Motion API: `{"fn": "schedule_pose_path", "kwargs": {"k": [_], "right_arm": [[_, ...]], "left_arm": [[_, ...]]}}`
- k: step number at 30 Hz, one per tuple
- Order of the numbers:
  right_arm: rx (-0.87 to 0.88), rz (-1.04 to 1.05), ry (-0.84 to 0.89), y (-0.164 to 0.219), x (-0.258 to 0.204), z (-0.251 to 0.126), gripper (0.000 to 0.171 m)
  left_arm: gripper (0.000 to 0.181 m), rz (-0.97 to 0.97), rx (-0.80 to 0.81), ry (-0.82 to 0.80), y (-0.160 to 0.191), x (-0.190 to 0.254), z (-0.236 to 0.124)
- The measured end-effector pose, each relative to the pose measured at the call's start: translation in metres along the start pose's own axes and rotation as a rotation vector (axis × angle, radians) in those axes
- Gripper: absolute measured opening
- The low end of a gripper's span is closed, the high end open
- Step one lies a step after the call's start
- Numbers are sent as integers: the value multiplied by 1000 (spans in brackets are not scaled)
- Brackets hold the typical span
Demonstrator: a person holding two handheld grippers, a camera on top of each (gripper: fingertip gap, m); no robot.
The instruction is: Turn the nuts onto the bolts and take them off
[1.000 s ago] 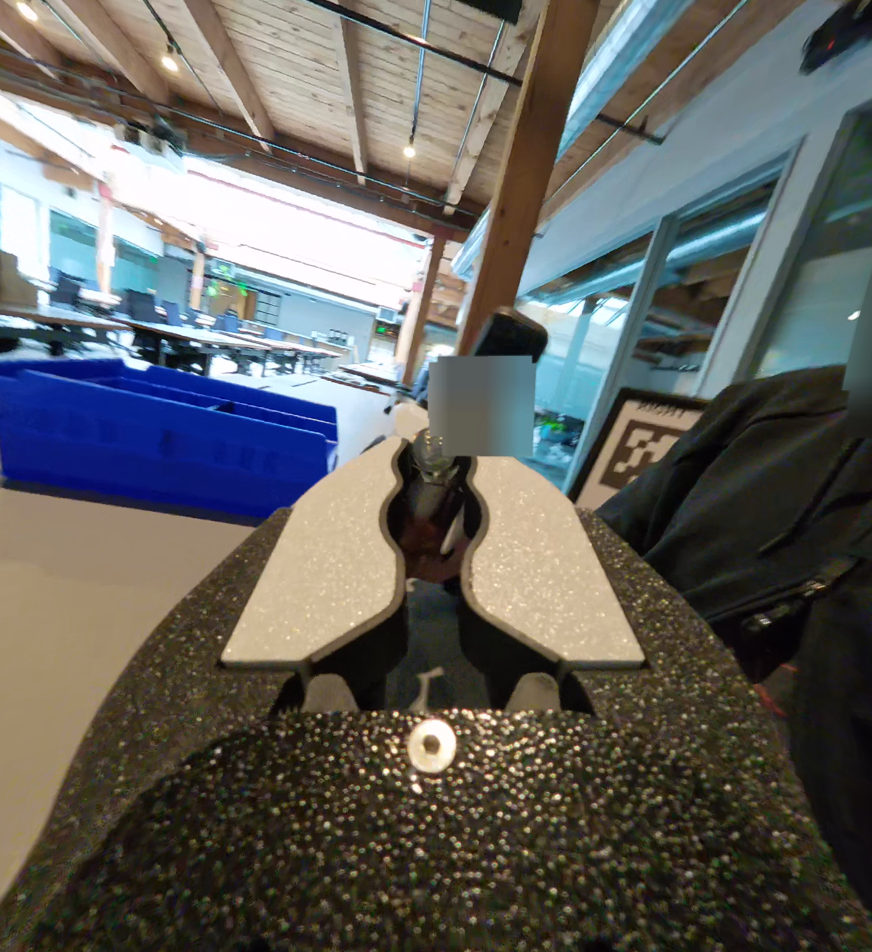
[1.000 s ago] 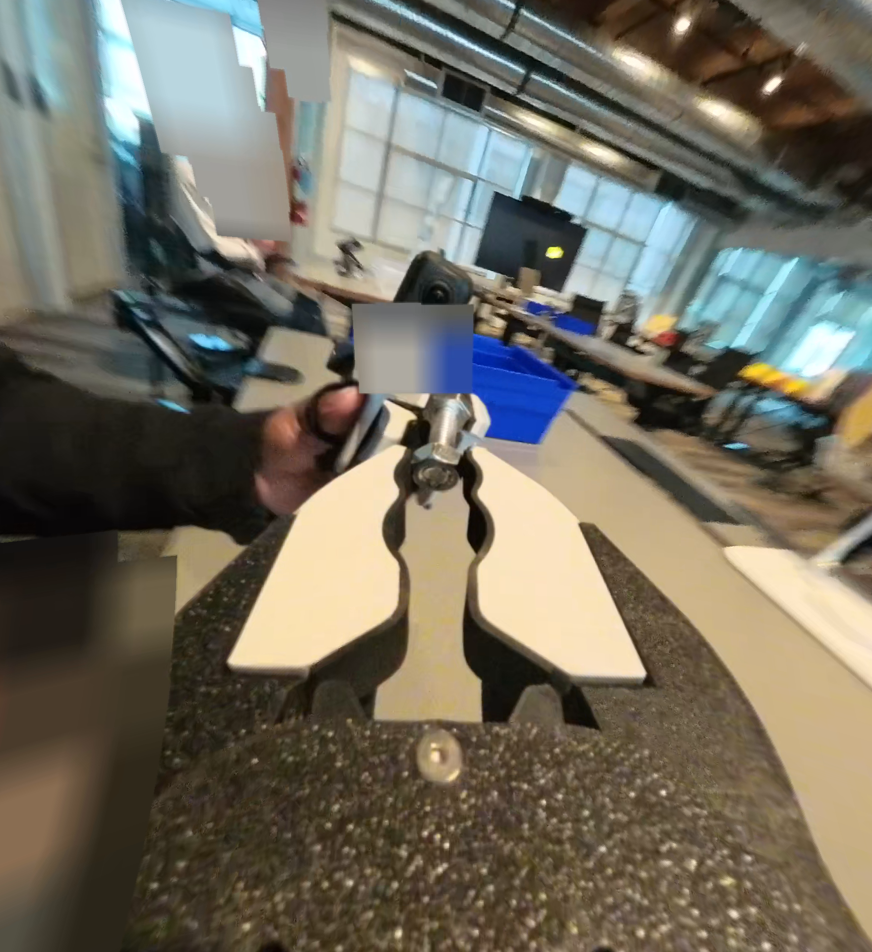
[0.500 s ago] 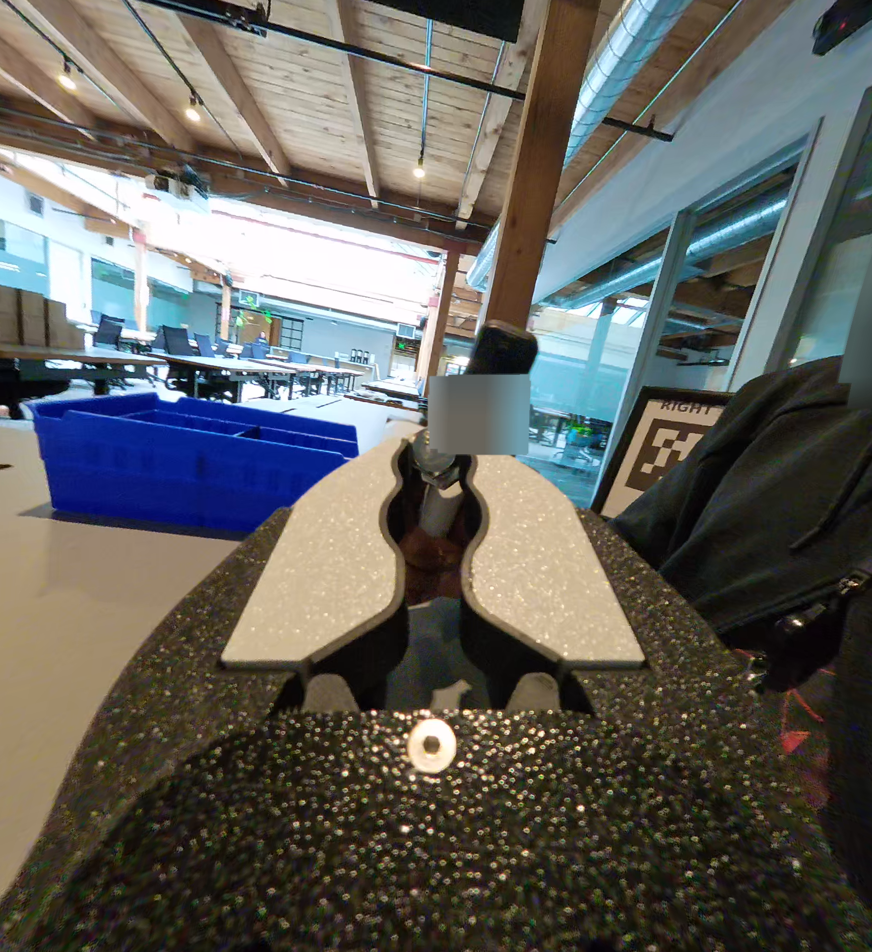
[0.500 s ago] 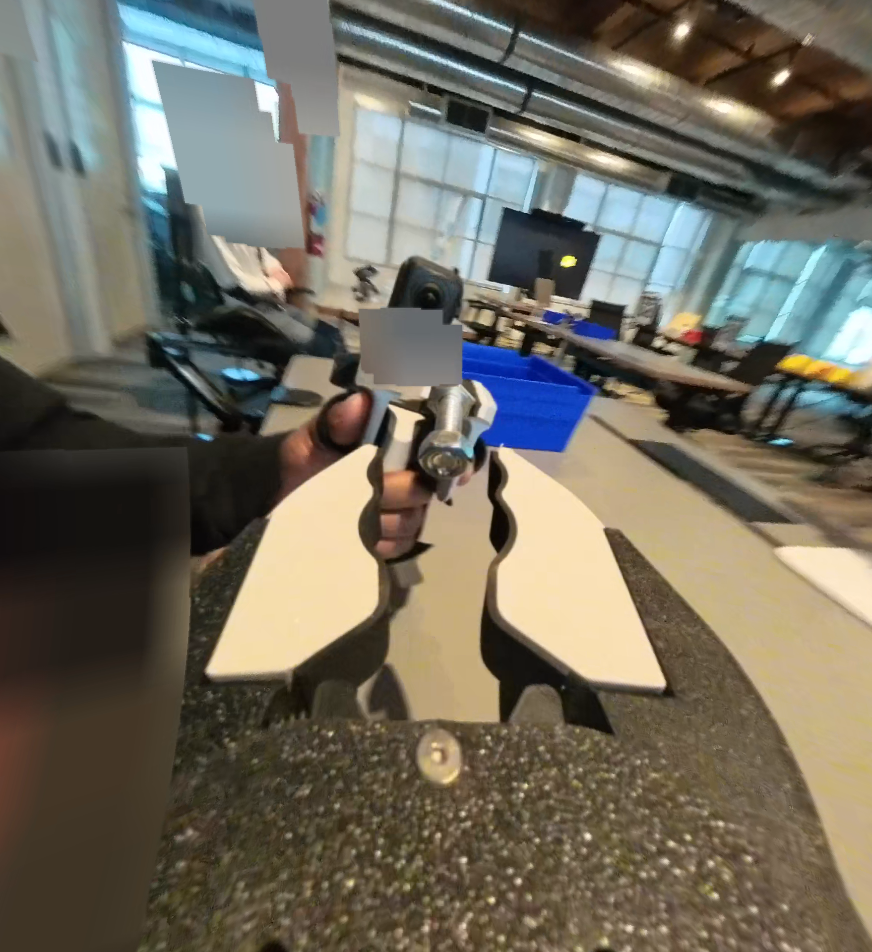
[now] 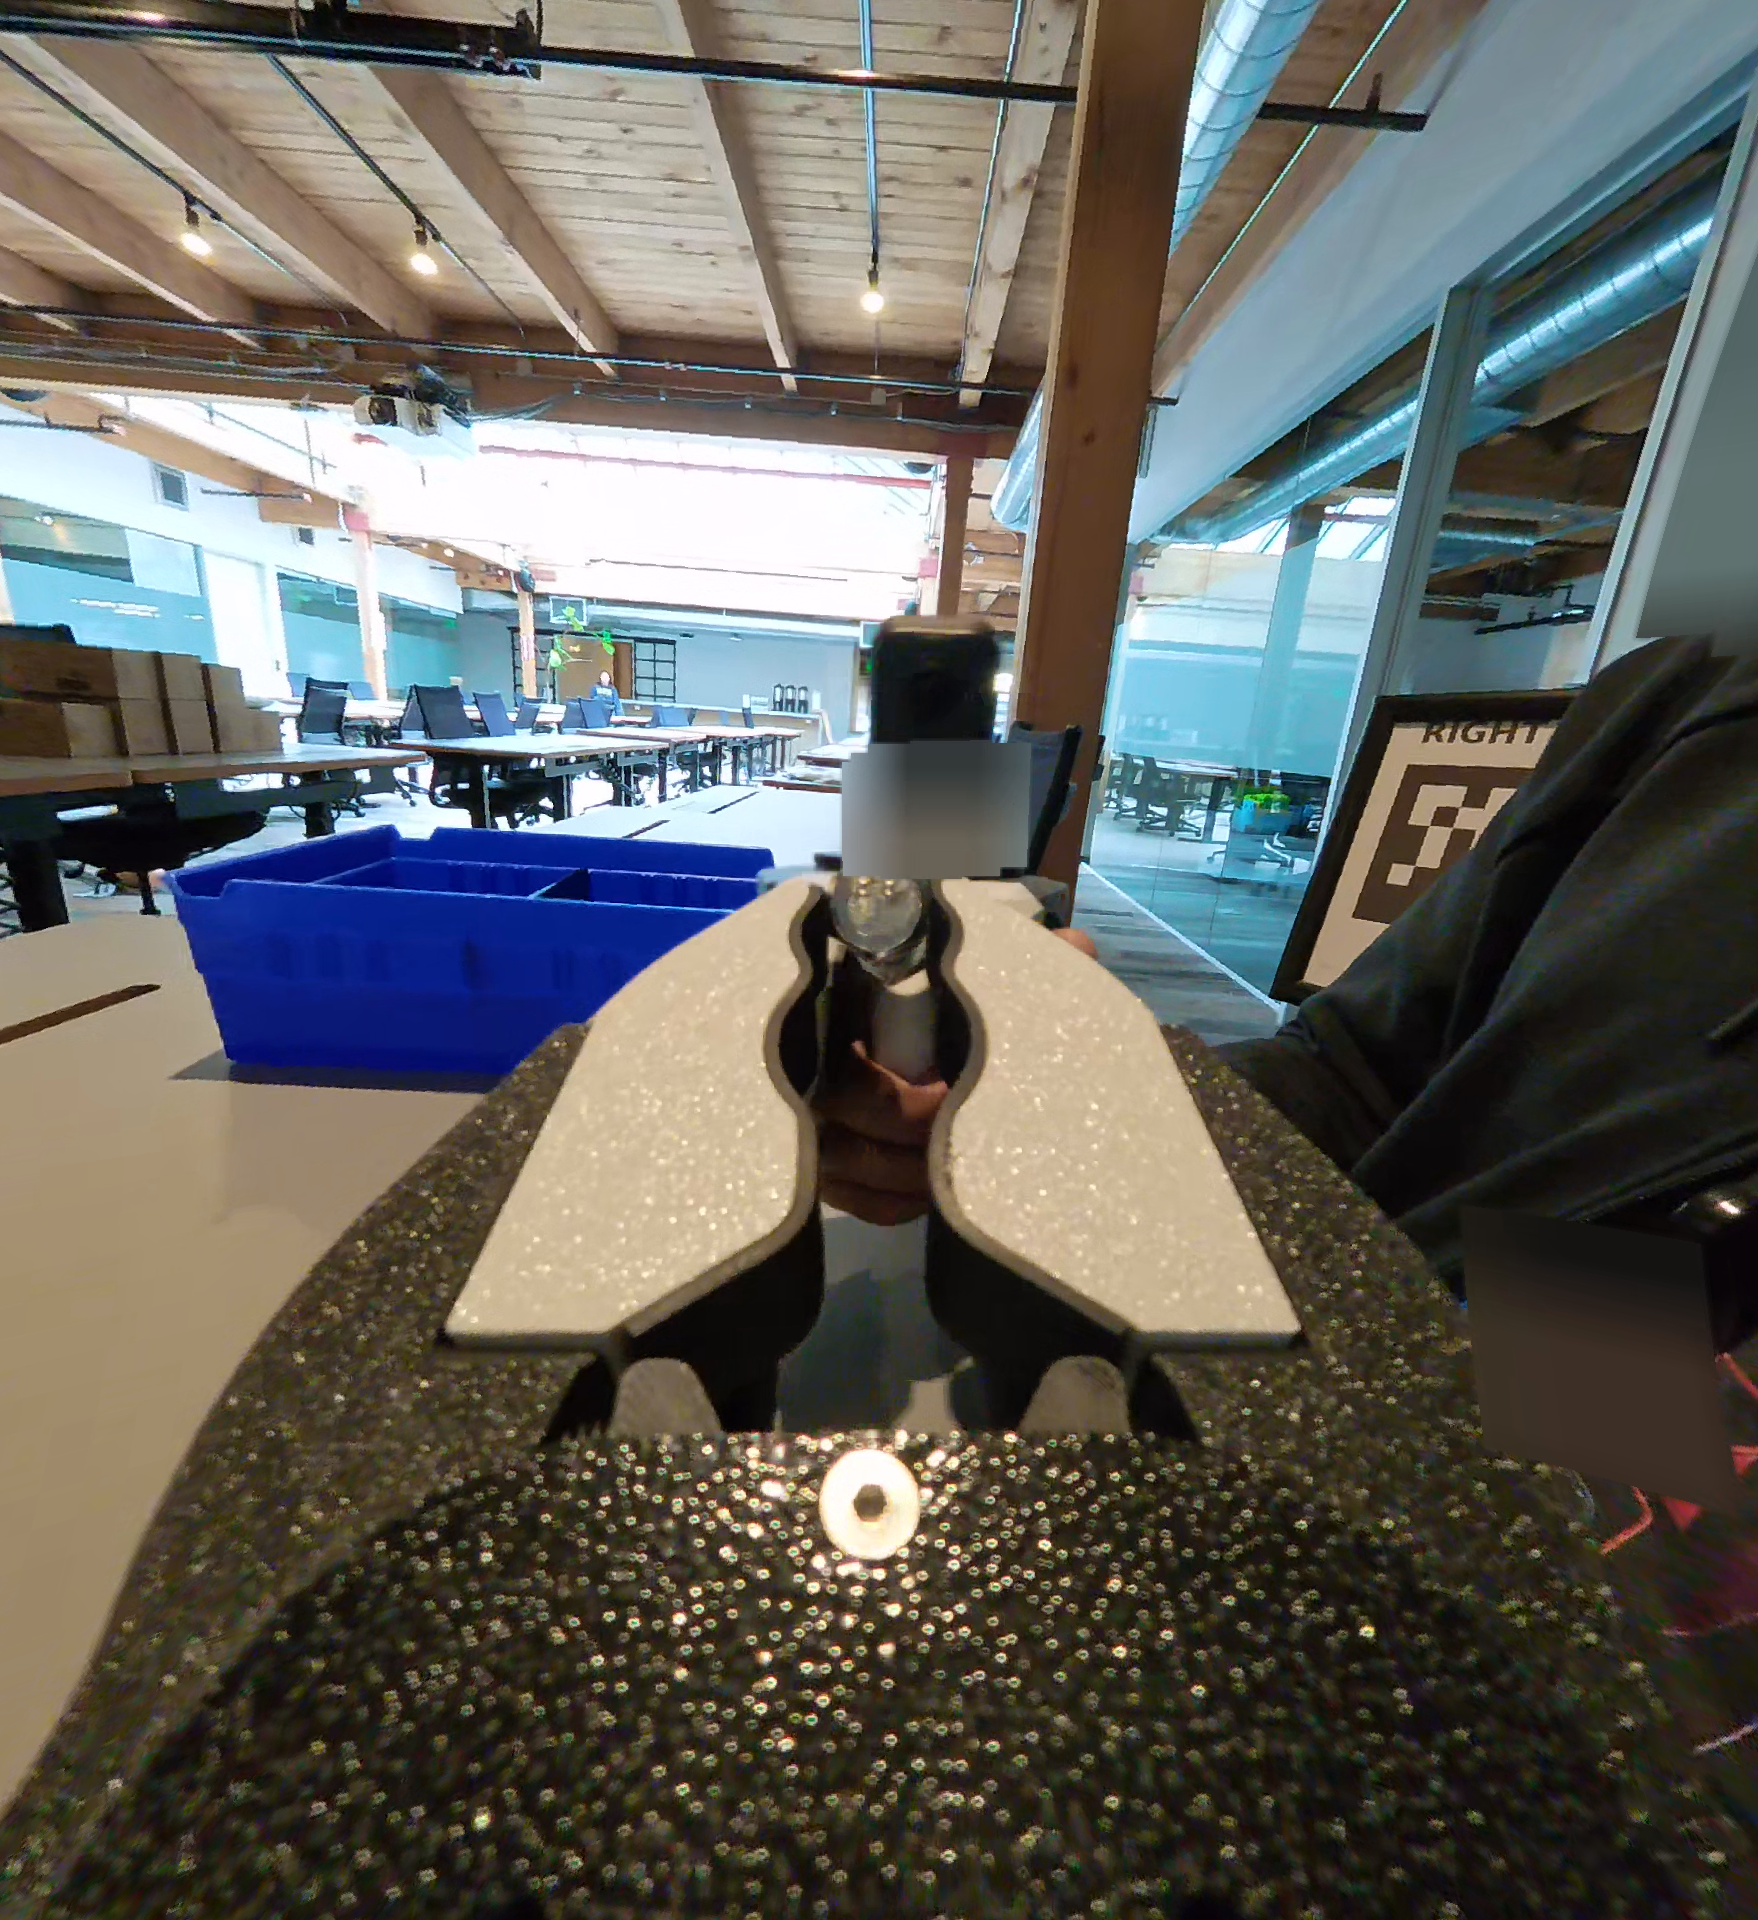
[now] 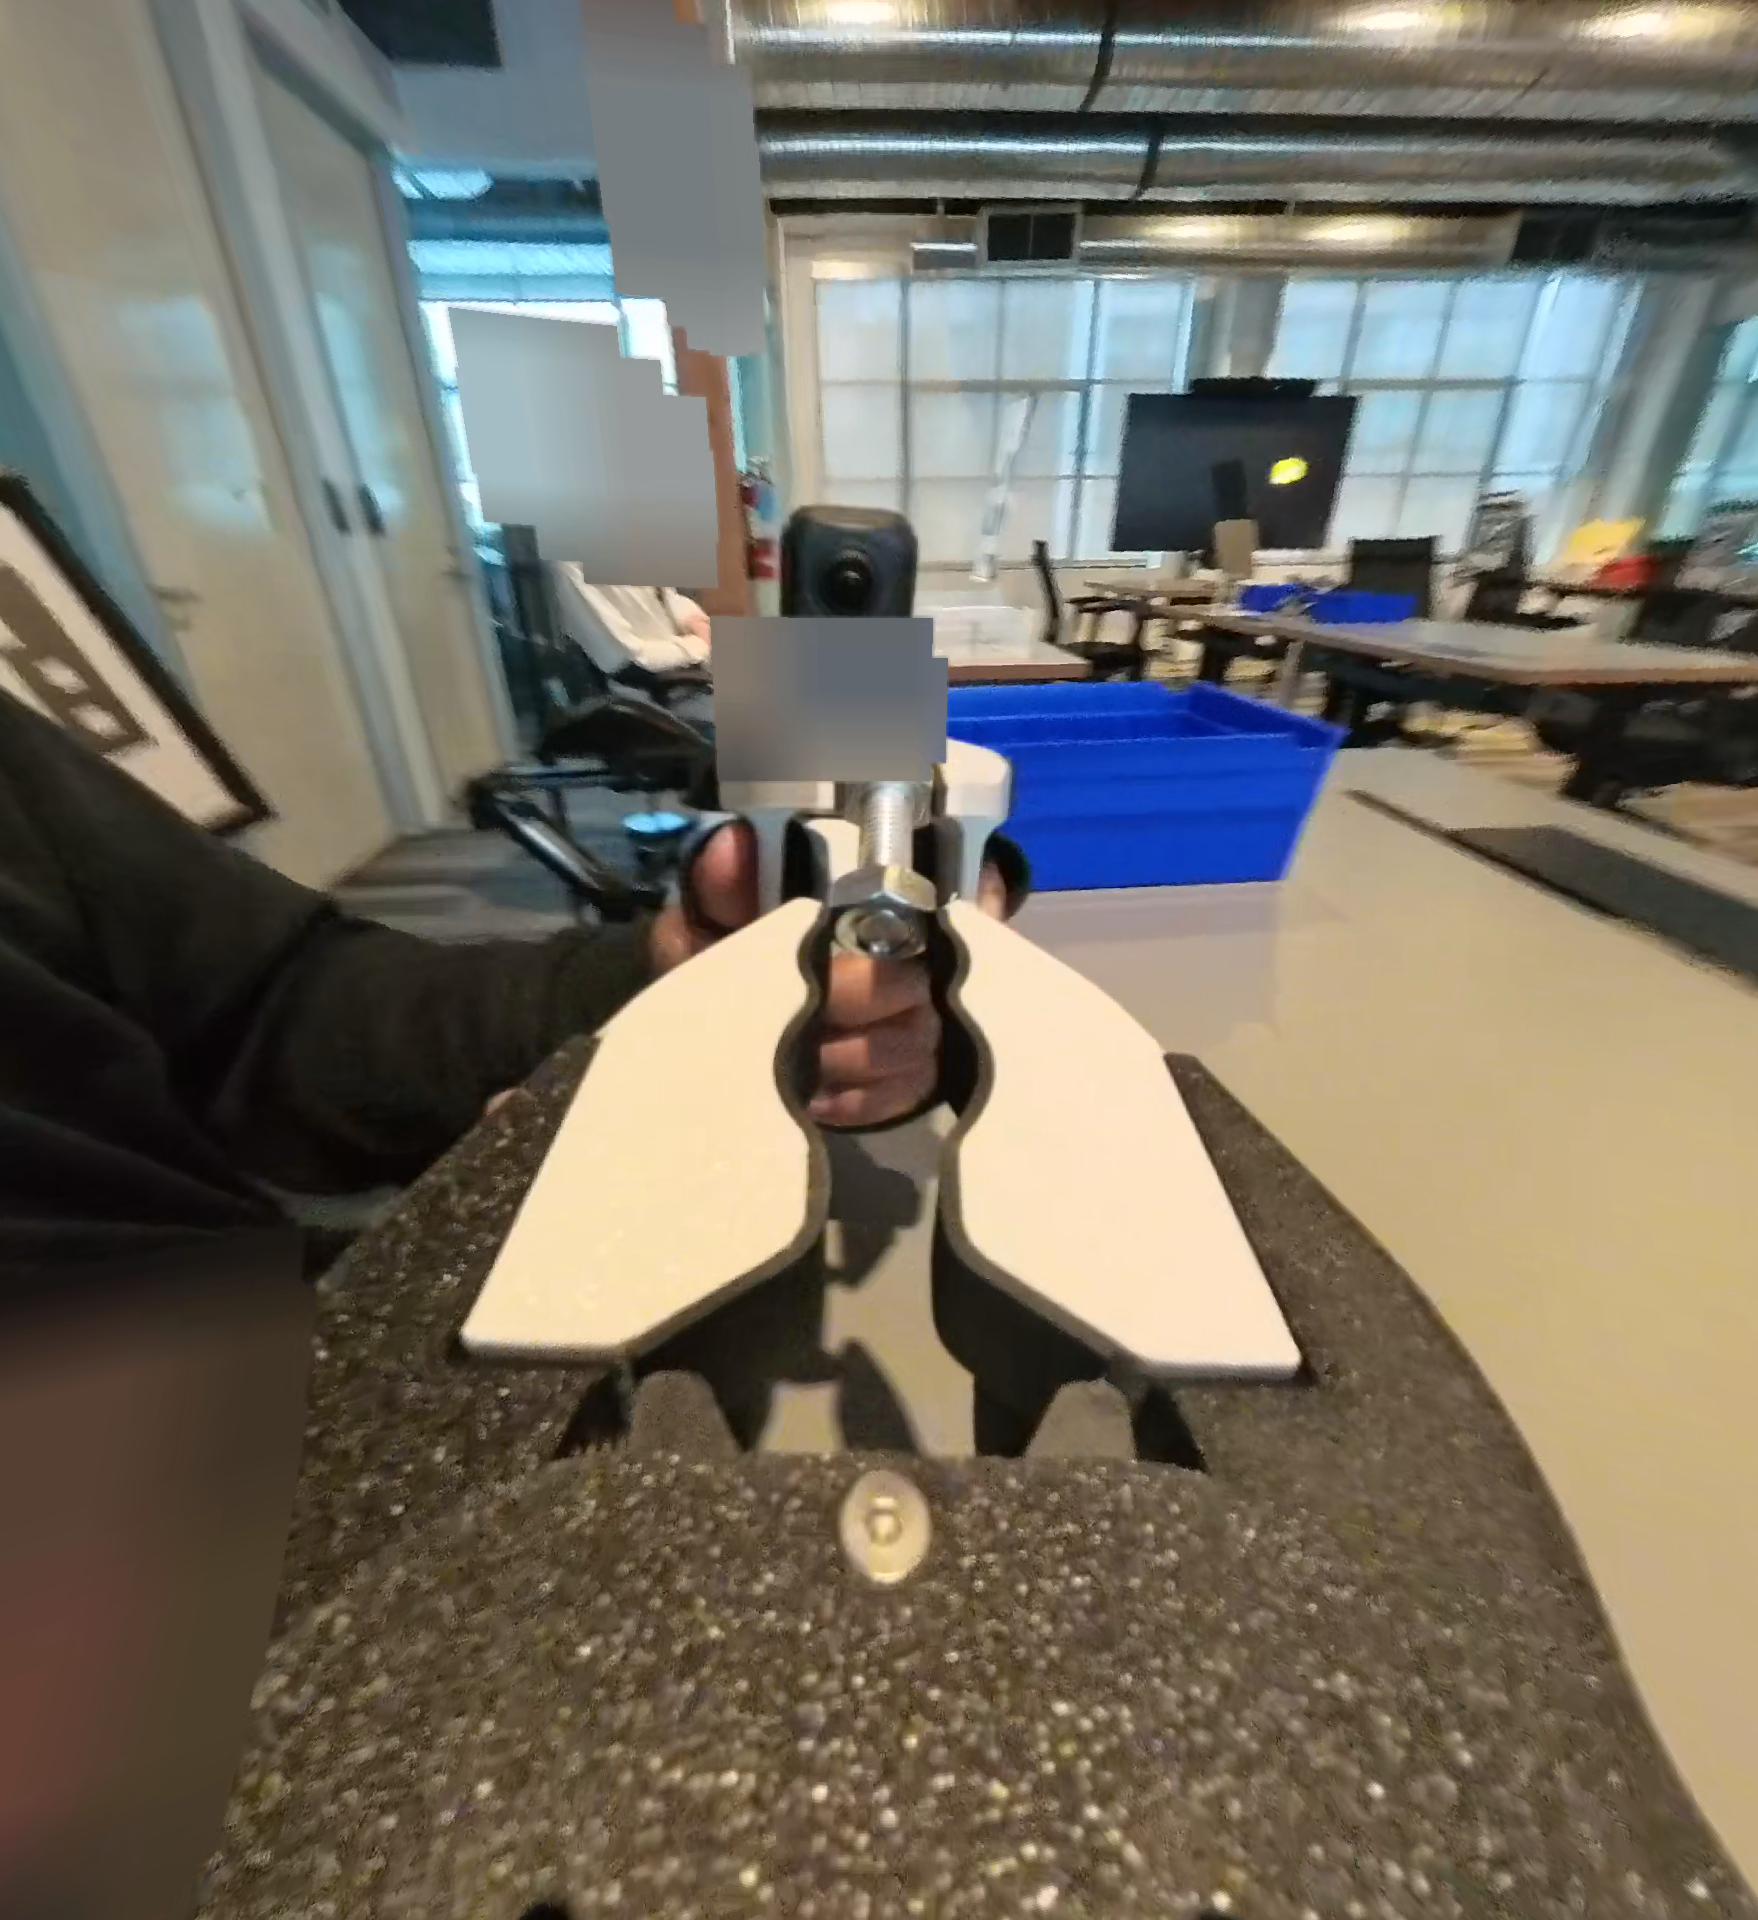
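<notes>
Nut back between our right gripper tips, threaded on the bolt held by the left gripper.

Half a second ago our right jaws stood spread, clear of the nut; now they have narrowed around it, apparently gripping, ready for another turn. Our left jaws stay clamped on the bolt's far end, in mid-air near the blue bin.

Nut on bolt between claws, bin behind on table
</notes>
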State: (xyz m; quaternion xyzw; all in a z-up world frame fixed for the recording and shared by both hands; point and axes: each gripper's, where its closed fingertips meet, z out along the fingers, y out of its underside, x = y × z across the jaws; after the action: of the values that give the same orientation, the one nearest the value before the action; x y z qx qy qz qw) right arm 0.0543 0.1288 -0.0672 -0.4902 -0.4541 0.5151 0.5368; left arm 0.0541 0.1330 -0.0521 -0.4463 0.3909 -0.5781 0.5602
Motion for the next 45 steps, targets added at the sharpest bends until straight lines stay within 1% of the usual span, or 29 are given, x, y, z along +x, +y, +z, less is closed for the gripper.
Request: {"fn": "schedule_pose_path", "kwargs": {"k": [3, 7, 9, 11, 13, 14, 17, 19, 22, 25, 27, 29, 35, 42, 45], "right_arm": [[-66, -211, 136, 3, 7, -1, 17], [-188, -595, 338, 9, 15, -3, 18], [-247, -760, 408, 11, 18, -3, 18], [-275, -859, 446, 12, 18, -4, 18], [-272, -882, 458, 11, 17, -3, 18], [-263, -868, 452, 11, 16, -2, 18], [-220, -754, 410, 9, 14, 0, 33], [-190, -638, 381, 8, 15, 0, 39], [-136, -379, 283, 9, 14, 3, 42], [-21, -104, 188, -1, 13, 3, 43], [34, 15, 158, -5, 15, 2, 42], [51, 59, 149, -6, 17, 0, 43], [25, 44, 166, -4, 15, 3, 44], [94, 271, 41, -2, 7, 11, 37], [126, 307, 31, -3, 10, 8, 31]], "left_arm": [[17, -103, 2, 13, 4, -6, -1], [16, -361, 36, 81, 12, -14, -4], [17, -433, 43, 98, 15, -17, -5], [17, -462, 48, 109, 15, -17, -6], [17, -468, 56, 116, 14, -17, -6], [17, -469, 61, 119, 14, -16, -6], [17, -455, 97, 128, 7, -16, -8], [17, -448, 134, 139, 1, -15, -11], [17, -444, 176, 154, -6, -14, -14], [17, -433, 194, 159, -9, -14, -15], [17, -413, 193, 152, -10, -13, -15], [17, -393, 192, 139, -11, -13, -16], [16, -333, 160, 70, -8, -17, -15], [17, -197, 74, 0, -2, -15, -9], [17, -180, 58, -1, -1, -13, -8]]}}
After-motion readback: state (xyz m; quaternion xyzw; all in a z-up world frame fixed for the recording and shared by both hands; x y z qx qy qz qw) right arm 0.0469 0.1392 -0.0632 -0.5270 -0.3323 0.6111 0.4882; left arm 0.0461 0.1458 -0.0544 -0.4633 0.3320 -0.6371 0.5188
